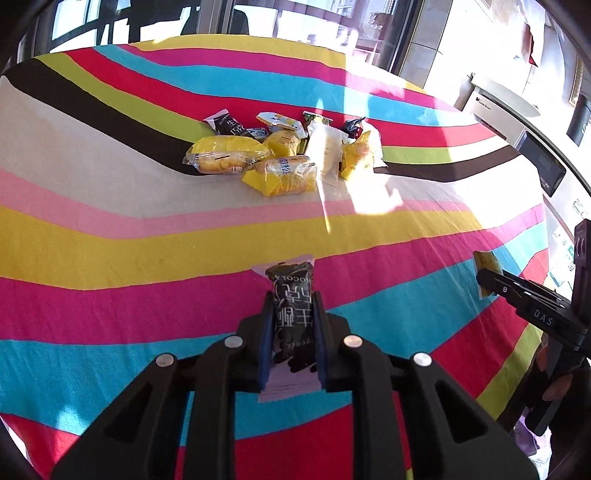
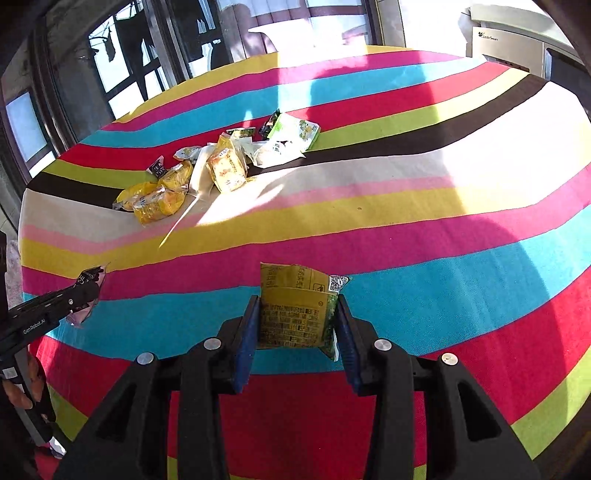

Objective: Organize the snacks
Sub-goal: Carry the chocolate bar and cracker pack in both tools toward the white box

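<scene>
My left gripper (image 1: 292, 299) is shut on a black chocolate snack packet (image 1: 293, 314) and holds it above the striped tablecloth (image 1: 110, 258). My right gripper (image 2: 297, 301) is shut on a yellow-green snack packet (image 2: 295, 314), also above the cloth. A pile of snacks (image 1: 273, 155) lies at the middle of the table: yellow cake packets, a white packet and small dark packets. The pile also shows in the right wrist view (image 2: 207, 170). The right gripper shows at the right edge of the left wrist view (image 1: 491, 277). The left gripper shows at the left edge of the right wrist view (image 2: 88, 284).
A white appliance (image 1: 495, 103) stands beyond the table's right side. Windows and a dark chair (image 2: 229, 33) are behind the far edge. Bright sunlight falls across the cloth beside the pile (image 1: 373, 188).
</scene>
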`<state>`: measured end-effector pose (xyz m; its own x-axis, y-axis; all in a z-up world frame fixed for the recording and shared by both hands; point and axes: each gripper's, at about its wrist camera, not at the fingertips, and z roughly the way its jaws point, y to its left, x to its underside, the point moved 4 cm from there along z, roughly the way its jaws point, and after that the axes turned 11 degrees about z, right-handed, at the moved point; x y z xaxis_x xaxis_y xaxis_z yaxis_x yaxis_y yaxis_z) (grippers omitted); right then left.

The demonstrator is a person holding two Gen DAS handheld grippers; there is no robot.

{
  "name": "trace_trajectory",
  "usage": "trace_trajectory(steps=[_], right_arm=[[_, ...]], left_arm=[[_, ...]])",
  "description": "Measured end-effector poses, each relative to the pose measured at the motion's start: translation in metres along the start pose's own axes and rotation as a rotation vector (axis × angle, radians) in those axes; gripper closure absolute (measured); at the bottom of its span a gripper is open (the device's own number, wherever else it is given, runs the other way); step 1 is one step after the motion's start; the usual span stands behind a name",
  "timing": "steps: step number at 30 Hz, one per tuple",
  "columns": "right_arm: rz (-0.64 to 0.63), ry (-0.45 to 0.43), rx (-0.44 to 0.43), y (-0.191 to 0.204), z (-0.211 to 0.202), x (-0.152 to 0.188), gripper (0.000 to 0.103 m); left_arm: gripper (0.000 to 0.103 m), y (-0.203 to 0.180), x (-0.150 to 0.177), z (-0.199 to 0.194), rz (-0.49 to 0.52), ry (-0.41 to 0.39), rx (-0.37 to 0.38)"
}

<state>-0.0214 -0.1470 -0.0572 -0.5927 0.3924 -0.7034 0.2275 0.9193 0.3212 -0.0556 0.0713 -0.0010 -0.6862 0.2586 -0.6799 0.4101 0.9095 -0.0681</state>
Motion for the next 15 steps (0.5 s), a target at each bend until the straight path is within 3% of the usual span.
trace_trajectory(steps=[4,15], right_arm=[[-0.088,-0.027,0.032,0.012,-0.003,0.007,0.063],[-0.032,-0.041,-0.041,0.005,-0.01,0.003,0.063]], left_arm=[[0.084,-0.031,0.007,-0.009,0.007,-0.019,0.043],[0.084,-0.086,0.024,-0.003,0.003,0.006,0.144]])
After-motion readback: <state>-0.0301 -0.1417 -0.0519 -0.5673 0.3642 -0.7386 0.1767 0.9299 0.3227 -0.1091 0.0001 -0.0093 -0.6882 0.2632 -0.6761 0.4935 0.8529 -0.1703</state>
